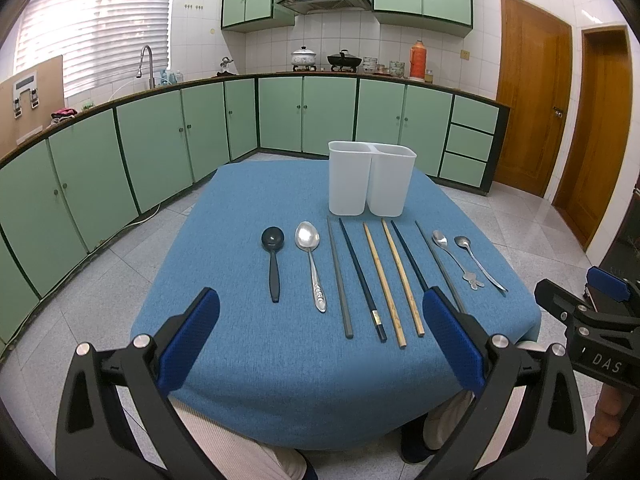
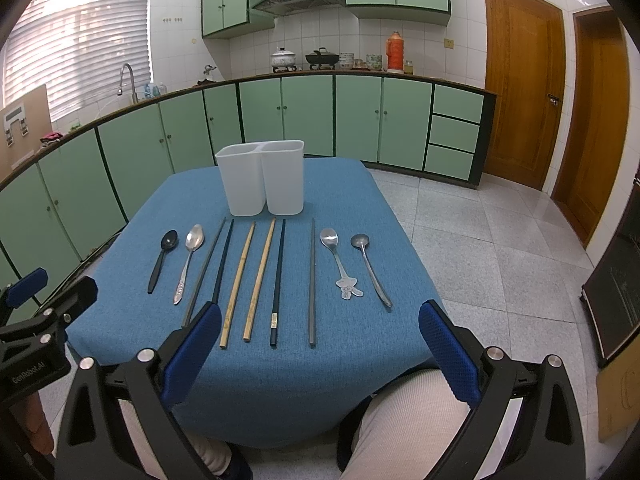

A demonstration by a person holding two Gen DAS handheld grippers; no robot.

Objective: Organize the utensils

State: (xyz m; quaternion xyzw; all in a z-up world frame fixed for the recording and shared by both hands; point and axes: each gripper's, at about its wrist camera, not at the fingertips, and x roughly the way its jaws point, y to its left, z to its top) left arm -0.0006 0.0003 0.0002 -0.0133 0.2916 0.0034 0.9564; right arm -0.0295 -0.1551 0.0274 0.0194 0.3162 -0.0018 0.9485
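Utensils lie in one row on the blue-covered worktop [image 1: 248, 360], all just in front of the white two-compartment holder [image 1: 370, 178], which stands upright toward the far edge. Counting from the side left of the holder: a black spoon [image 1: 273, 258], a large steel spoon [image 1: 311, 258], a grey chopstick [image 1: 339, 276], a dark chopstick [image 1: 362, 278], two bamboo chopsticks [image 1: 384, 284], another dark chopstick [image 1: 408, 254], another grey chopstick [image 1: 434, 258], a small spoon with a figure-shaped handle end [image 1: 454, 258] and a plain small spoon [image 1: 480, 264]. None touches the holder.

The left wrist view shows the left tool [image 1: 320, 340] with its blue pads wide apart, holding nothing, hovering at the near edge; its right pad hides the near ends of two chopsticks. At that view's right margin the right tool [image 1: 580, 304] appears from the side, off the worktop edge.

The right wrist view shows those chopstick ends uncovered and the row [image 2: 260, 276] from further right of the holder [image 2: 260, 178]. The right tool [image 2: 320, 344] is likewise spread wide and empty, and the left tool [image 2: 48, 292] shows at the left margin.

Behind the holder runs a curved line of green cabinets [image 1: 280, 116] under a counter with pots [image 1: 304, 58] and an orange flask [image 1: 417, 60]. A range hood [image 1: 324, 0] hangs above; wooden doors [image 1: 532, 108] stand right of it, a blinded window [image 1: 96, 28] left. Grey tiles cover the floor [image 2: 480, 240].
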